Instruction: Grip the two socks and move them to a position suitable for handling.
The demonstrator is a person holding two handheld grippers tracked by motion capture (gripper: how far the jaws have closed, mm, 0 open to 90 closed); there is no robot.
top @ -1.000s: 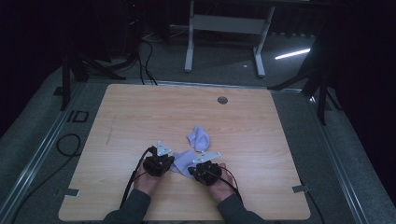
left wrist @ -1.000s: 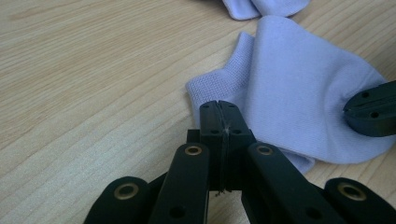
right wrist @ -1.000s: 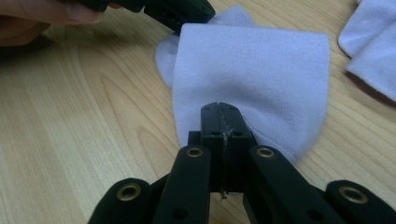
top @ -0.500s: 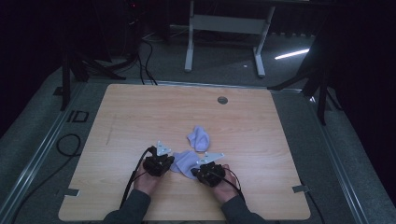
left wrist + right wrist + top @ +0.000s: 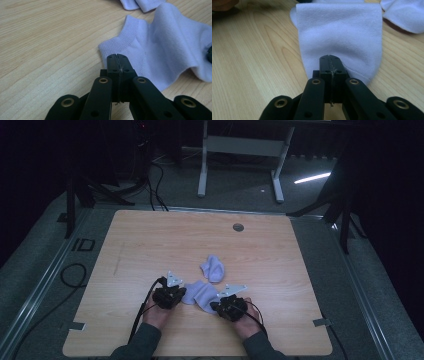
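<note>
Both grippers, left [image 5: 117, 58] and right [image 5: 329, 60], pinch 1 sock [image 5: 200, 295] with jaws closed; uneven pulling may slip it.

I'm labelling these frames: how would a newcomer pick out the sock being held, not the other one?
Start at the wooden table and look to its near edge, where two hands hold black grippers. The held sock is the pale lilac one stretched between the left gripper and right gripper. The other sock lies bunched farther back, untouched.
</note>
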